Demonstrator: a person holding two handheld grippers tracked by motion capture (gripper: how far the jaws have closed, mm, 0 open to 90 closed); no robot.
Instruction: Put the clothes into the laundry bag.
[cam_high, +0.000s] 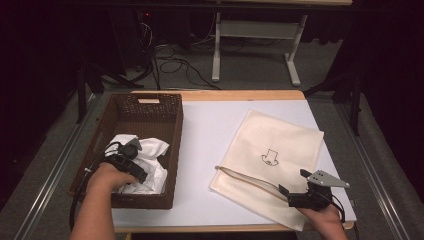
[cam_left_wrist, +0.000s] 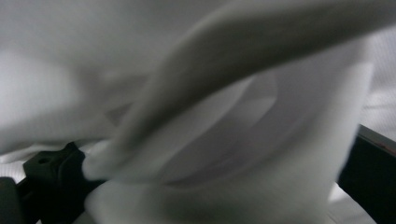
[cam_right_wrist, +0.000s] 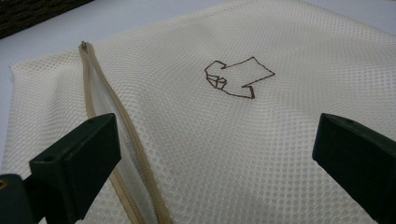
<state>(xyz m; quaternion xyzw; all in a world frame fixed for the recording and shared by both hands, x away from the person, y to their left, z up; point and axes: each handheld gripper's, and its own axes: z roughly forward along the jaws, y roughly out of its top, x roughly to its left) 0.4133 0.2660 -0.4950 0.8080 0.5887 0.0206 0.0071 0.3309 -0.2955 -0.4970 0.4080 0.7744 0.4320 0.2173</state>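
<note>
Your right hand-held gripper (cam_high: 300, 192) sits spread wide over the near corner of the cream mesh laundry bag (cam_high: 272, 162) on the desk (cam_high: 205, 135); close there and you may pinch both layers, keeping the zipper (cam_right_wrist: 116, 140) mouth shut. Your left hand-held gripper (cam_high: 131, 162) is in the wicker basket (cam_high: 172, 130), jaws apart with the white garment (cam_left_wrist: 224, 140) bunched between them; loose folds could slip or snag. The garment looks soft, crumpled, limp.
</note>
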